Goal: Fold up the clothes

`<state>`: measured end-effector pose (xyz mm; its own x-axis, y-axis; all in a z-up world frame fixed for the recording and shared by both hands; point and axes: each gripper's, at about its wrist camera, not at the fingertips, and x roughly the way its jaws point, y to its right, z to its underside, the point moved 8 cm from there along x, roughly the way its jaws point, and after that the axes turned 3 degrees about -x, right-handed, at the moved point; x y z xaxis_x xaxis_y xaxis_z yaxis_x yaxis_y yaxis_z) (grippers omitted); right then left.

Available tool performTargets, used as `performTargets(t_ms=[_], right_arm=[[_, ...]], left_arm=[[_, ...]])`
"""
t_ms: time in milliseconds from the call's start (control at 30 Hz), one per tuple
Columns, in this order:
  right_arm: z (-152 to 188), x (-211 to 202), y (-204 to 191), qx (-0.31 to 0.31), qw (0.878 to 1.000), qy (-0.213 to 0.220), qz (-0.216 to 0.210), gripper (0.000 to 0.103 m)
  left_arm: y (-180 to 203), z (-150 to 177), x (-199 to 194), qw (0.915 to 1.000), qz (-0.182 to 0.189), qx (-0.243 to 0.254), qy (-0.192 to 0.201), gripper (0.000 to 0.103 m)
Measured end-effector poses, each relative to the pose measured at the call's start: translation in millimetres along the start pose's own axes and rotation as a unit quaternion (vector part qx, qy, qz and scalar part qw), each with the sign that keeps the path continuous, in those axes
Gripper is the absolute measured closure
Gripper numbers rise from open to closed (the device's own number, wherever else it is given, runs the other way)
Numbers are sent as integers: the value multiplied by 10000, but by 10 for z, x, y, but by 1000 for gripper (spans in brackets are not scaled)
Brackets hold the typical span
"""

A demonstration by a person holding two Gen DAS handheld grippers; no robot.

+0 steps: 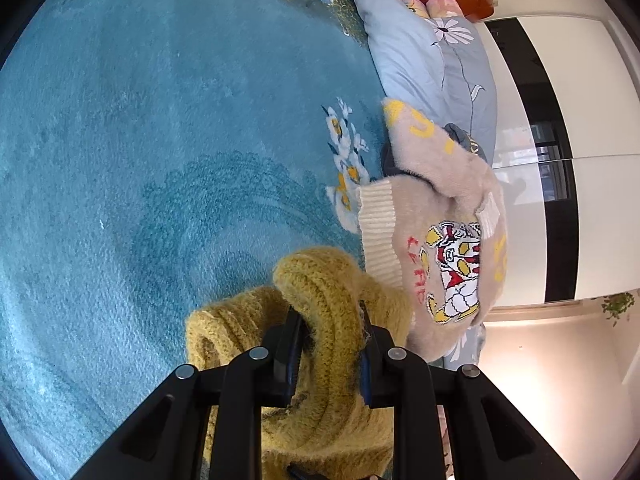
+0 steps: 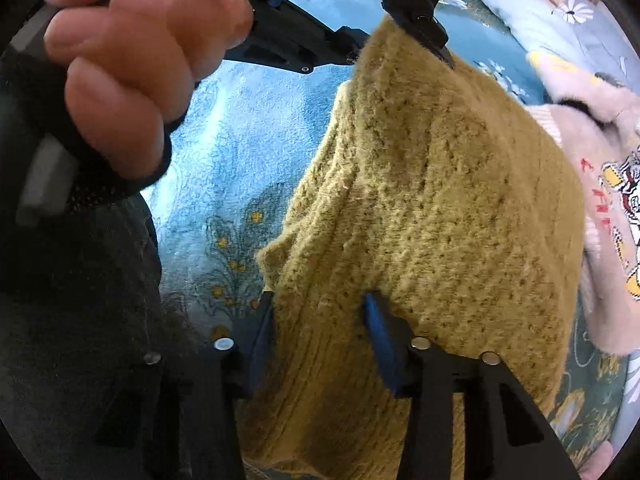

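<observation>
the left gripper pinches a fold of the mustard knit sweater — the right gripper clamps another edge, holding it above the teal blanket, beside a beige cartoon sweater.

Black gripper frames, blue-padded jaws, silver screws; hand in black fingerless glove.

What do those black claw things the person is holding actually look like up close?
Each gripper is matte black plastic with angular, strut-like arms, round silver pins at the joints and blue pads on the inner faces of its two fingers: the left gripper and the right gripper match. The person's hand wears a dark fingerless glove and grips a pale grey handle.
</observation>
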<state>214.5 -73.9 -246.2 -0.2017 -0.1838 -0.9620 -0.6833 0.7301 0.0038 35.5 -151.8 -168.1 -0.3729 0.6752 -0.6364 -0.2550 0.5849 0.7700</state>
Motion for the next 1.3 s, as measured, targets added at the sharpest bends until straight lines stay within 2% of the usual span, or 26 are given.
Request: performTargets(t_ms=[33,67,100,333,400,467,533,600,700,767,867,933,967,1000,1033,1133,1200,1233,1267,1300], right_arm=[[8,-8,13,-12,10000,2,46,68],[16,-39,46,23,10000,27,80,79],[32,-134,86,124,9999,113,-10,83],[139,-837,381,855,9912,733,-690,87],[123,-1026,401,932,9881,890,-836,87],[213,-1144,339,813,9881,943,-905,88],[260,-1064,255,777,9890,831,-948,88],[383,-788,268,902,9878,492,-1170,88],[490,-443,157,1131,9826,186,-1460,88],[492,-456,169,1217,9795,234,-1585,88],[491,-486,192,1343,9745,317,-1770,85],[511,-599,258,1375,9718,454,-1861,80],[525,-661,293,1389,9704,532,-1905,72],[550,-736,377,1480,9686,674,-1880,62],[576,-812,464,1574,9666,820,-1850,58],[714,-927,936,2357,9490,1235,-1693,56],[909,-852,1293,3158,9261,1312,-1593,52],[989,-786,1432,3453,9166,1291,-1546,47],[1069,-720,1572,3746,9062,1268,-1497,39],[1177,-638,1674,3986,8963,1242,-1493,38]], left_arm=[[11,2,-9,10000,9,24,18,78],[25,8,-20,10000,38,49,30,78],[40,15,-33,9999,70,80,39,78],[92,100,-144,9997,190,159,61,78],[33,103,-148,9999,-41,127,85,78],[-49,117,-76,9983,-557,162,53,78],[-124,134,-2,9939,-1083,223,15,78],[-169,145,42,9894,-1415,321,15,78],[-187,140,49,9873,-1525,430,67,76],[-182,136,42,9877,-1500,433,83,76],[-165,135,26,9889,-1413,438,138,69],[-177,130,6,9880,-1470,429,214,58],[-189,130,4,9876,-1488,433,235,55],[-195,131,17,9873,-1510,436,231,49],[-204,136,40,9869,-1544,432,205,45],[-214,144,93,9837,-1720,496,180,45],[-154,142,55,9803,-1829,674,321,43],[-95,141,14,9792,-1807,809,443,38],[-36,140,-27,9778,-1785,943,566,38],[17,139,-66,9766,-1747,1053,675,36]])
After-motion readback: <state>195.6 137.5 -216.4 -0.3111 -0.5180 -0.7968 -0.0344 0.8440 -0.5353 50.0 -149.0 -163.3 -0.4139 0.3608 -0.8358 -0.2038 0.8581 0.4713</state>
